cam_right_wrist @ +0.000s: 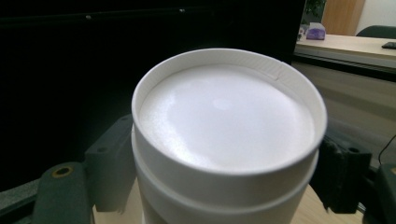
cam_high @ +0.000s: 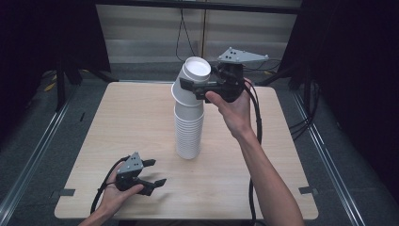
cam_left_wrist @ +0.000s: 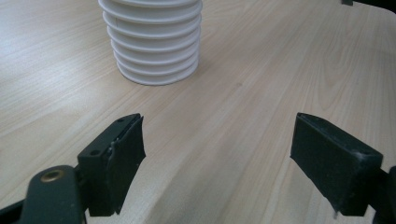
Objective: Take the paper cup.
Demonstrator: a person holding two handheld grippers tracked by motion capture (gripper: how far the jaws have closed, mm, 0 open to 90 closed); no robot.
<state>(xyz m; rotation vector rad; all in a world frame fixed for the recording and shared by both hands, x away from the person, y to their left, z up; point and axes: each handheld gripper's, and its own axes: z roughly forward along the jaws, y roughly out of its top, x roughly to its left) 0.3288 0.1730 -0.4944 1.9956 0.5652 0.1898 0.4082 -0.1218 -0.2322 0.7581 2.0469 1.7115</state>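
Left claw (cam_high: 153, 173): near the front-left corner of the bench (cam_high: 117, 122), low over the wood, jaws parted with nothing between them.

Stack of cups (cam_high: 189, 127): white paper, upside down, mid-bench.

Top cup (cam_high: 193, 77): tilted on the stack, clamped at its sides by the right claw (cam_high: 197, 87). Likely light, thin-walled, easily crushed; best gripped gently near the stiff base rim, since nested cups may stick.
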